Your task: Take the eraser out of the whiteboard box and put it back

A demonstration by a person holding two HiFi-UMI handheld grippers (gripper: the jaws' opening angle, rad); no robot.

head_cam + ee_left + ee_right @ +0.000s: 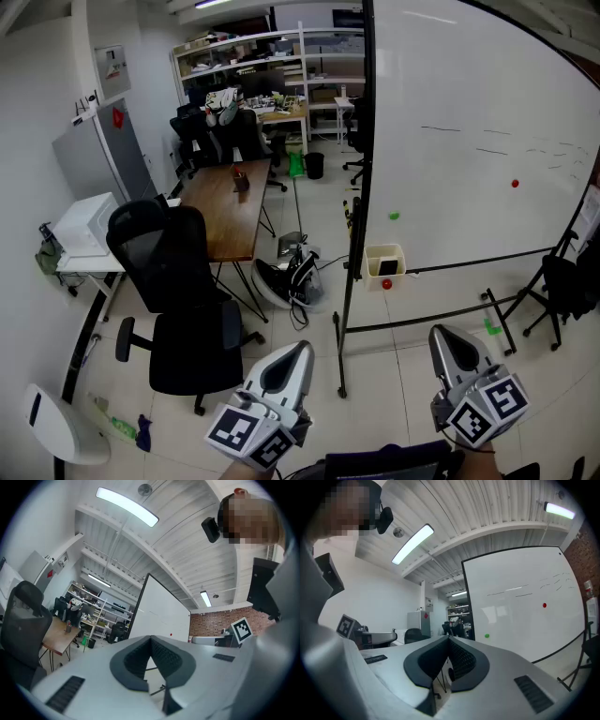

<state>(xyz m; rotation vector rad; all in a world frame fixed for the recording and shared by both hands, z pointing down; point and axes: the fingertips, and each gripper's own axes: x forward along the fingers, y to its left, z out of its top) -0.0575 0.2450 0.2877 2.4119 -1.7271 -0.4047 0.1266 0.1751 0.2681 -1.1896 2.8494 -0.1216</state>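
Both closed, empty: left gripper (298,350), right gripper (447,333). Eraser (387,268) looks to sit in the whiteboard box (373,277), well ahead. Step in first, open the right jaws early, then grip it squarely.

- Bright, even light from ceiling strip lamps (126,506); floor shadows stay soft.
- Whiteboard (469,122) carries a pale sheen.
- Gripper views bulge at the edges, with black corners.
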